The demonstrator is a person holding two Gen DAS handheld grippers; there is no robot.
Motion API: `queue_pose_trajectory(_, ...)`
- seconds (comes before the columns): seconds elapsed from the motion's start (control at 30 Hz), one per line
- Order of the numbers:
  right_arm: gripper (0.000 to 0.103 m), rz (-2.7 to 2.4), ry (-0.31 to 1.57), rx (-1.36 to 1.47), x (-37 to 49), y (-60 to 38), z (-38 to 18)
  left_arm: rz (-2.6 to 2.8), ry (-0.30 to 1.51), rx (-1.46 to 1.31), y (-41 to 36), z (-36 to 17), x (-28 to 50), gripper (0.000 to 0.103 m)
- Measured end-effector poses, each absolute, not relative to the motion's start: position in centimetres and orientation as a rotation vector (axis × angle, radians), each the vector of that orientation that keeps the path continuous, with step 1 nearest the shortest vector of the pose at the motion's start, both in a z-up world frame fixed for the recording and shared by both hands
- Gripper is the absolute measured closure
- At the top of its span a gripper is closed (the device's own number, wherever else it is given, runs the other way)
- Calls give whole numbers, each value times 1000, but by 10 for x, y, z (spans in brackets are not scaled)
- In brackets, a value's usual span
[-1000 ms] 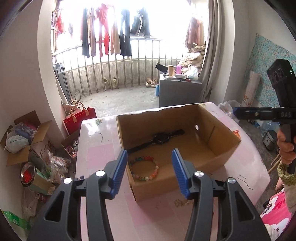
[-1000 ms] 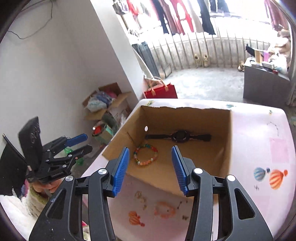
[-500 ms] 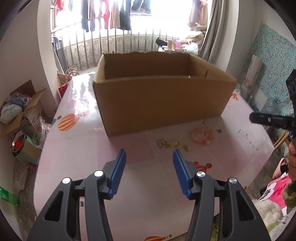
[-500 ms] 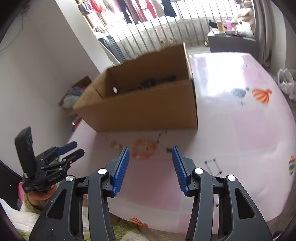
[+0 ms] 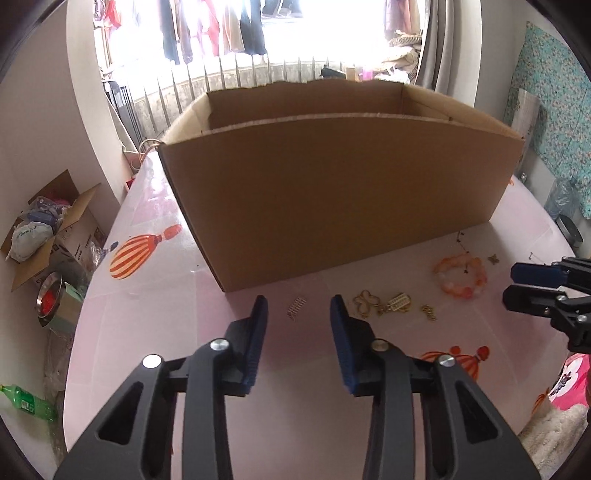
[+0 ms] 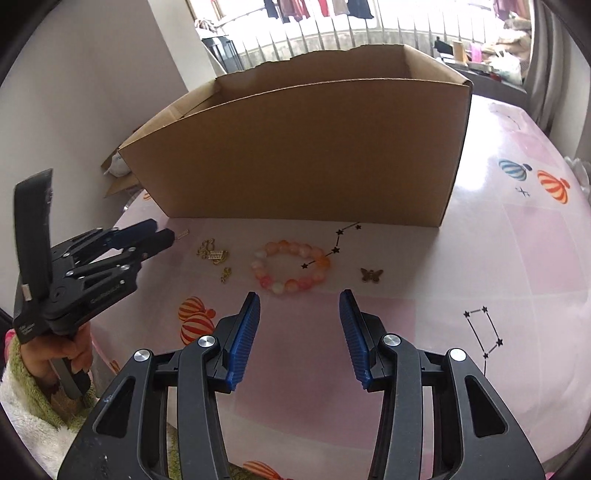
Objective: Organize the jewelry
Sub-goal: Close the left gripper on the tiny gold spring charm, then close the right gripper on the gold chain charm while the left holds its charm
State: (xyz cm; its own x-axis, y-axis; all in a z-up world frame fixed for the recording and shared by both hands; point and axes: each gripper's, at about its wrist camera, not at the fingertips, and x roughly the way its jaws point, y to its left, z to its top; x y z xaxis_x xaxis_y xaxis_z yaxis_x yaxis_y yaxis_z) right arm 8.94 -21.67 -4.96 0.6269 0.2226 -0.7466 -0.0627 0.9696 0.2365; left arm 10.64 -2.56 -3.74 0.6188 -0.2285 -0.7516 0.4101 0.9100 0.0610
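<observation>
A brown cardboard box (image 5: 340, 199) (image 6: 314, 155) stands on the pink table (image 5: 155, 332); its inside is hidden. In front of it lie a pink-orange bead bracelet (image 5: 460, 277) (image 6: 291, 266), gold charms (image 5: 384, 304) (image 6: 213, 253), a small comb-like piece (image 5: 296, 307) (image 6: 182, 233) and a butterfly charm (image 6: 371, 275). My left gripper (image 5: 298, 310) (image 6: 162, 232) is open and empty, low over the table, with the comb-like piece between its tips. My right gripper (image 6: 299, 306) (image 5: 517, 282) is open and empty, just short of the bracelet.
The table cover has printed balloons (image 5: 136, 254) and star lines (image 6: 484, 332). On the floor at the left are an open carton of bags (image 5: 44, 229), a metal bowl (image 5: 48, 295) and a green bottle (image 5: 26, 402). A balcony with hanging clothes (image 5: 221, 29) lies behind.
Both grippers came down from above the box, where a watch and a bead bracelet showed inside, to low in front of it. They moved closer to the loose jewelry.
</observation>
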Motion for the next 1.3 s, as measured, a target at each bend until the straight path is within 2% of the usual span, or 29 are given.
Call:
queue_pose_trajectory(0.1, 60, 175, 874, 196, 92, -217, -50, -379, 857, 257, -28, -44, 114, 77)
queue_pose_trajectory(0.3, 60, 197, 882, 231, 92, -219, -54, -417, 880, 285, -30, -47, 121, 78)
queue_pose_trajectory(0.4, 60, 206, 882, 246, 92, -222, -52, -461, 892, 269, -29, -48, 123, 84)
queue_pose_trajectory(0.57, 60, 212, 863, 264, 90, -225, -50, -501, 893, 261, -29, -48, 125, 87)
queue_pose_trajectory(0.7, 60, 206, 855, 262, 85, -229, -46, -485, 877, 285, -27, -48, 130, 99)
queue_pose_trajectory(1.1, 60, 280, 783, 206, 85, -217, -20, -448, 852, 223, -10, -47, 101, 99)
queue_pose_trajectory(1.3, 68, 375, 807, 99, 106, -182, -20, -432, 866, 147, 1, -44, 87, 99)
